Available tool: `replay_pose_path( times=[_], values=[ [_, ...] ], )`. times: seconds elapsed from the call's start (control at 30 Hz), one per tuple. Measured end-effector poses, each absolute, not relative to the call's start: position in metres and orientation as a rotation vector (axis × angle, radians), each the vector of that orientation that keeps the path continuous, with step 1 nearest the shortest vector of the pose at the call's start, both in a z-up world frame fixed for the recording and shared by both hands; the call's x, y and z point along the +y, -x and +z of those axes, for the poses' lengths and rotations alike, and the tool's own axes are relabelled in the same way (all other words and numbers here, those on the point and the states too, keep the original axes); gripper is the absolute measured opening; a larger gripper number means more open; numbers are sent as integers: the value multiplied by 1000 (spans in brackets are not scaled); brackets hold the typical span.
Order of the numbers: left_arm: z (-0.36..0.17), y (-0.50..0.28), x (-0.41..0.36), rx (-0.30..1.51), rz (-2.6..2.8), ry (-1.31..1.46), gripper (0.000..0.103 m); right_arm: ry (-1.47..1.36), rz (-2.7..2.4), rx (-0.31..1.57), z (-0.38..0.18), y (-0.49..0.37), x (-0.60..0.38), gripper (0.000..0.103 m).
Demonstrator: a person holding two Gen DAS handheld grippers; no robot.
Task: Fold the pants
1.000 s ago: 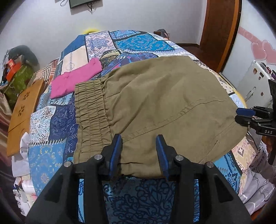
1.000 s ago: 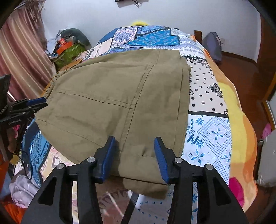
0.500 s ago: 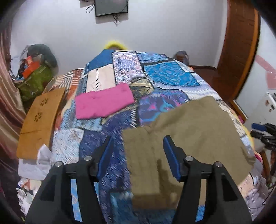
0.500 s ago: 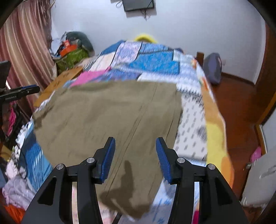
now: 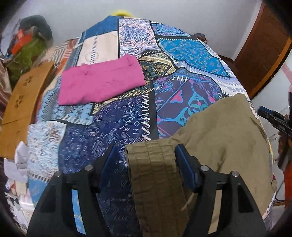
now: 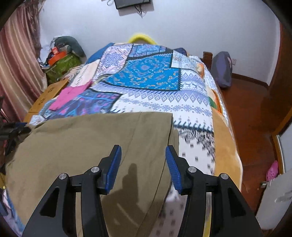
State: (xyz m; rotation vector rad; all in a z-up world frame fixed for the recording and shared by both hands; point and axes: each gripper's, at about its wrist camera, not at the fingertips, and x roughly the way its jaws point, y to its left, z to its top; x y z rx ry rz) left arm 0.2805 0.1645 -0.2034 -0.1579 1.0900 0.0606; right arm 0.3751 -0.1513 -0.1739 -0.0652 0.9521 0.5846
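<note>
Hidden or unclear: the near part of the olive-green cotton pants [image 5: 215, 138] runs under the gripper bodies and off the bottom edge in both views, so the near hem cannot be seen; the patterned sheet at lower right of the right wrist view is smeared by motion blur; the dark wall-mounted screen [image 6: 133, 3] is cut by the top edge. The pants lie folded on the patchwork-print bedspread [image 5: 127, 116] at the near end of the bed, filling the lower right of the left wrist view and the lower left and centre of the right wrist view. Cloth looks matte and mostly flat, with one long seam running away from the camera and a straight folded edge at centre right of the right wrist view. The gathered elastic waistband [image 5: 155, 182] runs from centre to the bottom edge of the left wrist view, ribbed, with a pale drawstring end showing beside it. The left gripper [image 5: 146, 162] has just been opening; its blue-padded jaws stand wide, with the waistband between them close against the right-hand pad, the left-hand pad clear of the cloth. The right gripper [image 6: 143, 164] holds its jaws moderately apart above the pants, pads touching nothing, its shadow on the cloth. A folded magenta garment [image 5: 100, 83] lies at upper left, well apart from the pants. No legible writing or labels in either view.
</note>
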Motion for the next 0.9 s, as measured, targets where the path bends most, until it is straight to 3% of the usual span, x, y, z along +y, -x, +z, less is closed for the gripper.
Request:
replay_pose_path(
  times=[0.2,0.27,0.57,0.73,0.8,0.9],
  values=[
    [-212,-288,167,1078,76,145,68,71,572,996,-205,-415,-134,46],
    [-215,-290,167,1067,122,123,69,110,596,1007,-213,-418,-129,35],
    [-210,-291,174,1069,163,119,70,263,542,973,-207,-409,-117,32],
    [-171,-273,156,992,64,143,70,166,616,943,-166,-390,-118,34],
    [-167,-274,144,991,32,130,70,130,689,939,-153,-375,-109,45],
    [-177,-280,119,1025,-5,83,70,109,800,951,-148,-353,-86,47]
  ],
)
